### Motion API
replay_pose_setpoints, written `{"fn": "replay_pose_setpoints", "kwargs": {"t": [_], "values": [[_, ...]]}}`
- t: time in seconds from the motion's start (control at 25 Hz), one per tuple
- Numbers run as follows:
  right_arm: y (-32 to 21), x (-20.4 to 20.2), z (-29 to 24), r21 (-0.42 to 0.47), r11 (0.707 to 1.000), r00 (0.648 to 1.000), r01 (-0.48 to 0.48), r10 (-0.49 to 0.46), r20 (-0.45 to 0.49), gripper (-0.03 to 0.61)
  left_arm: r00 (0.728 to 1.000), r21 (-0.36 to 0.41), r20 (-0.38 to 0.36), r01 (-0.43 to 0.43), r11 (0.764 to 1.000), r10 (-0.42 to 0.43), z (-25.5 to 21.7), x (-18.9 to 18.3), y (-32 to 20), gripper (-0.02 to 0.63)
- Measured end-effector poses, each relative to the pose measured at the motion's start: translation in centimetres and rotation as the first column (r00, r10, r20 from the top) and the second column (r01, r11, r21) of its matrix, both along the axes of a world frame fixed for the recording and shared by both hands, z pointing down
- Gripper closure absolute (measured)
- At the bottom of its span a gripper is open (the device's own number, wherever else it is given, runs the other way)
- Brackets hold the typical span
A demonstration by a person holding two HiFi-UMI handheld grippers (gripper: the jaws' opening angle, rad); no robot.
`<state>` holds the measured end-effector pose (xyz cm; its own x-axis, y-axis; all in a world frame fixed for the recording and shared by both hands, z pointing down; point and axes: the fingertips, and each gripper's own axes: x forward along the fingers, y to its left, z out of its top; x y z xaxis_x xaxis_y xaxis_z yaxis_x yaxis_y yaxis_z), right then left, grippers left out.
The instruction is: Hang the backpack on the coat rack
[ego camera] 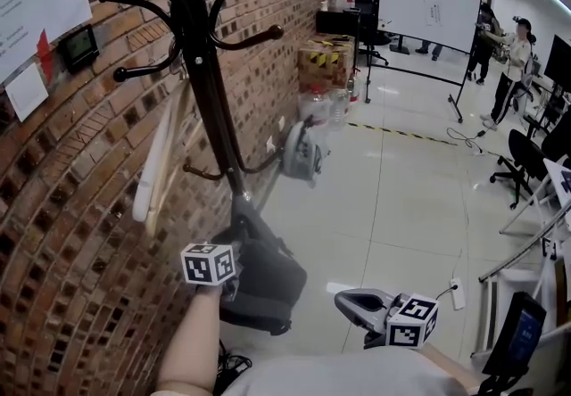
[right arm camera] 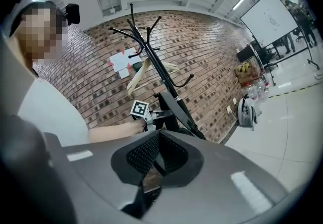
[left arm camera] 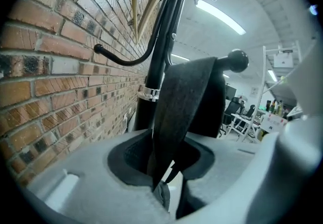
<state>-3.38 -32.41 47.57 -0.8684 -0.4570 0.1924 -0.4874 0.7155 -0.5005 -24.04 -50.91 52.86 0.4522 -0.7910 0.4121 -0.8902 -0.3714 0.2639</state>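
Observed: the backpack [ego camera: 268,283] sits low against the pole of the coat rack [ego camera: 207,73], with its strap [left arm camera: 184,102] draped over a ball-tipped hook [left arm camera: 237,59] of the rack. Left gripper [left arm camera: 169,195]: released, jaws slightly apart, the strap running loose between them. Right gripper [right arm camera: 157,156]: clenched on nothing, well apart from the rack. Assessment: this appears to be the release step. Recommend confirming that the strap sits behind the ball tip and bears the load. Then draw the left gripper straight back from the rack without snagging the webbing, or the strap may be dragged off
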Motion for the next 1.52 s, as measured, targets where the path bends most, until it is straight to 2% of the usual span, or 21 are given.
{"fn": "replay_pose_setpoints", "kwargs": {"t": [0.12, 0.32, 0.44, 0.6, 0.68, 0.72, 0.8, 0.88, 1.04, 1.28, 1.52], "values": [[0.6, 0.3, -0.1, 0.010, 1.000, 1.000, -0.001, 0.001, 0.000, 0.578, 1.000, 0.003, -0.019, 0.006, 1.000, -0.006, -0.2, -0.6, 0.4, 0.426], [2.1, 0.6, -0.1, 0.010, 1.000, 1.000, 0.025, -0.025, 0.006, 0.578, 0.999, 0.014, 0.028, -0.025, 1.000, 0.024, -0.4, -0.9, 3.9, 0.393], [3.6, 1.0, -0.3, 0.004, 0.999, 0.999, 0.037, -0.037, 0.001, 0.578, 0.996, 0.049, 0.000, -0.091, 0.995, 0.091, -2.3, 0.9, 7.7, 0.394], [6.0, 1.4, -0.9, 0.013, 0.998, 0.998, 0.069, -0.069, 0.004, 0.578, 0.969, 0.156, -0.053, -0.233, 0.960, 0.243, -7.7, 5.0, 14.1, 0.469], [7.5, 1.6, -1.4, 0.024, 0.996, 0.996, 0.087, -0.087, 0.002, 0.578, 0.955, 0.214, -0.062, -0.271, 0.938, 0.290, -10.5, 6.8, 17.6, 0.588], [8.4, 1.7, -1.7, 0.032, 0.995, 0.995, 0.097, -0.097, 0.003, 0.578, 0.945, 0.239, -0.067, -0.297, 0.925, 0.320, -11.8, 7.8, 19.6, 0.614], [10.5, 2.0, -2.3, 0.047, 0.992, 0.993, 0.118, -0.119, 0.004, 0.578, 0.925, 0.272, -0.072, -0.342, 0.899, 0.374, -13.9, 9.8, 23.6, 0.614], [12.9, 2.3, -2.8, 0.058, 0.988, 0.990, 0.140, -0.140, 0.003, 0.578, 0.918, 0.284, -0.083, -0.352, 0.892, 0.389, -15.0, 11.6, 27.3, 0.614], [18.6, 3.8, -3.4, 0.080, 0.979, 0.981, 0.190, -0.191, 0.012, 0.578, 0.920, 0.272, -0.112, -0.335, 0.902, 0.375, -14.8, 15.8, 34.6, 0.614], [27.5, 6.5, -3.9, 0.077, 0.960, 0.962, 0.271, -0.273, 0.020, 0.578, 0.930, 0.193, -0.132, -0.315, 0.929, 0.342, -12.2, 22.8, 44.8, 0.614], [31.5, 7.1, -5.4, 0.078, 0.941, 0.942, 0.328, -0.332, 0.042, 0.578, 0.950, 0.139, -0.130, -0.265, 0.954, 0.283, -11.4, 24.8, 50.4, 0.614]]}}
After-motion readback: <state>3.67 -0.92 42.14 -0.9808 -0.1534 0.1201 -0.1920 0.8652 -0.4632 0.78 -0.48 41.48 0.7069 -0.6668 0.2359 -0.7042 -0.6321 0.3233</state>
